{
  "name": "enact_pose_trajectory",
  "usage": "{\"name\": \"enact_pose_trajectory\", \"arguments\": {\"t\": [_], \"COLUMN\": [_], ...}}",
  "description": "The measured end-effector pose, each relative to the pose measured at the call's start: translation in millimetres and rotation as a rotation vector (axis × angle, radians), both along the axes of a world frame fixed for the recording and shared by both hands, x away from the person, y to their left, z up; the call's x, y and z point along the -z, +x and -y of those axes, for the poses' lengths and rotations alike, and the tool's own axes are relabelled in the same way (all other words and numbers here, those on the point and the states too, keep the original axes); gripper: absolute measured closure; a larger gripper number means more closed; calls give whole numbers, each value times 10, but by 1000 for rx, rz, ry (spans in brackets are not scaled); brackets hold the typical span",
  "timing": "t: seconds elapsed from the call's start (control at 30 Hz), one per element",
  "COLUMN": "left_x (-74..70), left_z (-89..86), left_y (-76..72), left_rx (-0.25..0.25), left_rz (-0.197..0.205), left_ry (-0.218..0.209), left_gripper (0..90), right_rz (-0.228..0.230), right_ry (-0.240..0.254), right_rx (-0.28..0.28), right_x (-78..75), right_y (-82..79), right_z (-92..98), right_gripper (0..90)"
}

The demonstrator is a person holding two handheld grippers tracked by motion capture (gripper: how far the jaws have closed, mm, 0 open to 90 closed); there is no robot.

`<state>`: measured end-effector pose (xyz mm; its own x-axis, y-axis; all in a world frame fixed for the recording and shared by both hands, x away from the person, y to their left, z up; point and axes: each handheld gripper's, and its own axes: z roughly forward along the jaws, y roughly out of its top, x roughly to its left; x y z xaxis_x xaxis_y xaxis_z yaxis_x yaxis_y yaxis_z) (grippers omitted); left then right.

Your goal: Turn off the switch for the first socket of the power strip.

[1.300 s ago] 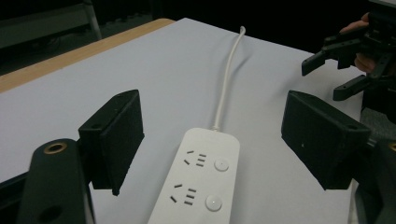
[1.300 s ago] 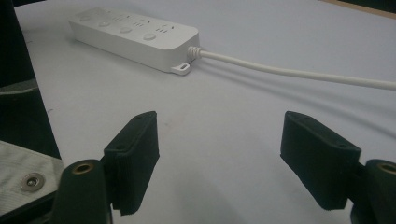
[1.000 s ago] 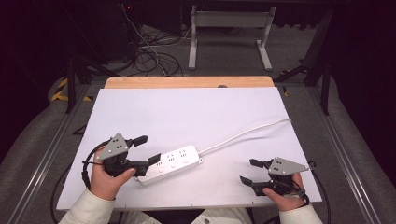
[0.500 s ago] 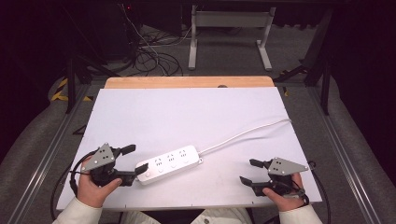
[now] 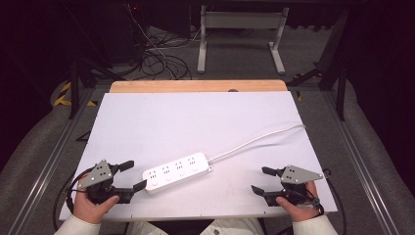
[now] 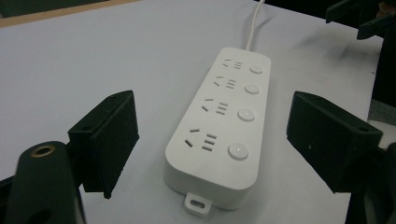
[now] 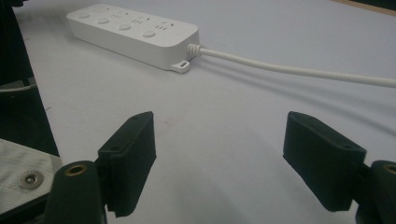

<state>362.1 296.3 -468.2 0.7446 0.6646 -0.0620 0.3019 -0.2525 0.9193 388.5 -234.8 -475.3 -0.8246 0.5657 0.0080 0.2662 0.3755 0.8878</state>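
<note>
A white power strip [image 5: 178, 172] with several sockets and round buttons lies on the white table cover [image 5: 195, 127], near the front edge. Its white cable [image 5: 259, 139] runs off to the right rear. My left gripper [image 5: 133, 175] stands open just left of the strip's near end, which lies ahead of the jaws in the left gripper view, power strip [image 6: 224, 121]. My right gripper [image 5: 261, 180] is open at the front right, apart from the strip. From the right gripper view the power strip [image 7: 133, 32] and cable [image 7: 299, 71] lie farther off.
The bare wooden table edge [image 5: 195, 86] shows at the back. Beyond it are cables on the floor [image 5: 156, 58] and a metal stand [image 5: 240, 34]. Metal rails [image 5: 56, 147] run along both sides of the table.
My left gripper has drawn back to the left and toward the front edge, away from the strip. The right gripper has not moved.
</note>
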Motion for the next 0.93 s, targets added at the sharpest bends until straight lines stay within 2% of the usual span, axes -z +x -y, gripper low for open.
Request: {"name": "enact_pose_trajectory", "arguments": {"t": [0.3, 0.43, 0.5, 0.67, 0.73, 0.77, 0.93], "left_x": [134, 179, 173, 129, 101, 89, 60], "left_z": [-69, -57, -47, -51, -57, -63, -61], "left_y": [-65, -78, -81, -76, -82, -87, -99], "left_rx": [1, 5, 6, -7, -11, -11, -1], "left_rz": [2, -15, -10, -3, -25, -24, 11], "left_ry": [20, 7, 12, -6, -26, -26, -22], "left_gripper": [166, 166, 166, 170, 164, 158, 137], "right_rz": [-4, -7, -8, -7, -6, -5, -1], "right_ry": [2, 2, 3, 5, 5, 4, 5], "right_rx": [0, 0, 2, 3, 4, 4, 6], "right_x": [6, 10, 13, 12, 11, 12, 9], "right_y": [6, 8, 12, 12, 12, 15, 15], "right_z": [5, 6, 8, 8, 8, 7, 7], "right_gripper": [261, 261, 261, 261, 260, 260, 259]}}
